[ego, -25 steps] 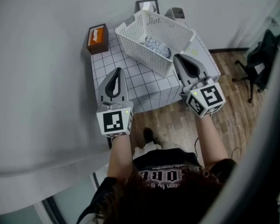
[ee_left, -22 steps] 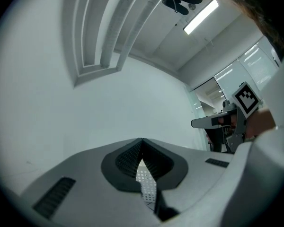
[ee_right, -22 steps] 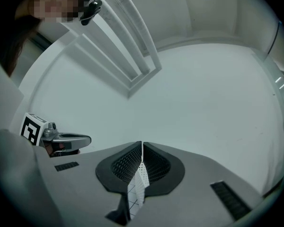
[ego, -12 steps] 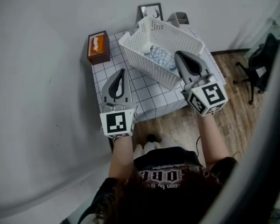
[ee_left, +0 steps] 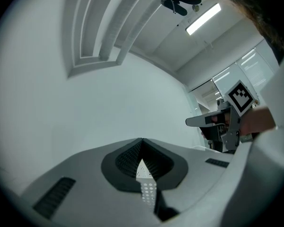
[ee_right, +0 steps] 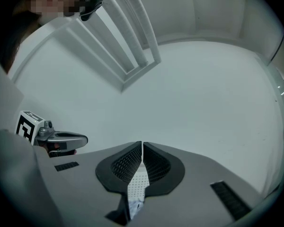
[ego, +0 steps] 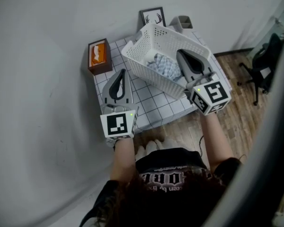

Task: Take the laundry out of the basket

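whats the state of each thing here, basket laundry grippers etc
basket: upright on the table, open top, laundry inside
laundry: bunched up in the basket, not yet taken out
left gripper: shut, empty, over the table beside the basket
right gripper: shut, empty, over the basket
picture frame: standing upright at the wall
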### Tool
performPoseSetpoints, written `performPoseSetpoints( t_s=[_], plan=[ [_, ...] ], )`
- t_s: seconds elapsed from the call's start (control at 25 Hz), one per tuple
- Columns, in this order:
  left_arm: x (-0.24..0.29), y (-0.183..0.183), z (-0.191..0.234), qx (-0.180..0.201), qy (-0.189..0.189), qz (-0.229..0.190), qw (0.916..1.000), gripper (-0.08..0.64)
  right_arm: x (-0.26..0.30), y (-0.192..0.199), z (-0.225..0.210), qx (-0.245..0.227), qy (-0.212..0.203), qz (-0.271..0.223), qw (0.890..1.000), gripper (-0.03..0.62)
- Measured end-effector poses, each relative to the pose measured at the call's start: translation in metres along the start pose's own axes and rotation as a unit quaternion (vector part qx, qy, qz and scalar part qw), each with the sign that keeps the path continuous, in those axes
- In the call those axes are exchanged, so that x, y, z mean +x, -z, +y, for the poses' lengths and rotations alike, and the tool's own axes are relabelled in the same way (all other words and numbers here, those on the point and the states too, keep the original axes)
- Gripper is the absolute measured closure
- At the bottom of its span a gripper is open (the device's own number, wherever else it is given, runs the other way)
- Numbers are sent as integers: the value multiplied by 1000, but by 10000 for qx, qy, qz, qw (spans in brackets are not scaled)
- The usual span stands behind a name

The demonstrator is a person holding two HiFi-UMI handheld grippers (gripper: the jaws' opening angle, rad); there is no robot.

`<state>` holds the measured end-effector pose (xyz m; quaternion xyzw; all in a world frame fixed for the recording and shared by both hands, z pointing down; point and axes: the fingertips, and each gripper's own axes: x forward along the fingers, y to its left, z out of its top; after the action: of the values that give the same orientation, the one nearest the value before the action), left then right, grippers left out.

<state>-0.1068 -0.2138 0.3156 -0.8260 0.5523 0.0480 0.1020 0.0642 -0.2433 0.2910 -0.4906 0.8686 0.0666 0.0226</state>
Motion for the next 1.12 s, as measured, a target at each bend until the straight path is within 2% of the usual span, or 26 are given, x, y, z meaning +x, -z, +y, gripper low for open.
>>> performPoseSetpoints(
  t_s=[0.24, 0.56, 0.76, 1.0, 1.12],
  plan=[
    [16, 3, 6, 15, 19, 70, 10000, 560, 22, 0, -8, -97, -132, 89, 9998, 563],
    [38, 6, 21, 97, -181, 88, 9998, 560, 60, 2, -22, -426, -642, 173, 9969, 561],
    [52, 10, 27, 117, -362, 127, 9992, 560, 76, 15, -29, -462, -978, 483, 9930, 561],
    [62, 7, 39, 181, -648, 122, 9977, 560, 97, 38, -23, -668, -1844, 694, 9781, 561],
    [68, 12, 40, 190, -736, 186, 9969, 560, 106, 51, -22, -613, -2232, 846, 9692, 561]
  ],
)
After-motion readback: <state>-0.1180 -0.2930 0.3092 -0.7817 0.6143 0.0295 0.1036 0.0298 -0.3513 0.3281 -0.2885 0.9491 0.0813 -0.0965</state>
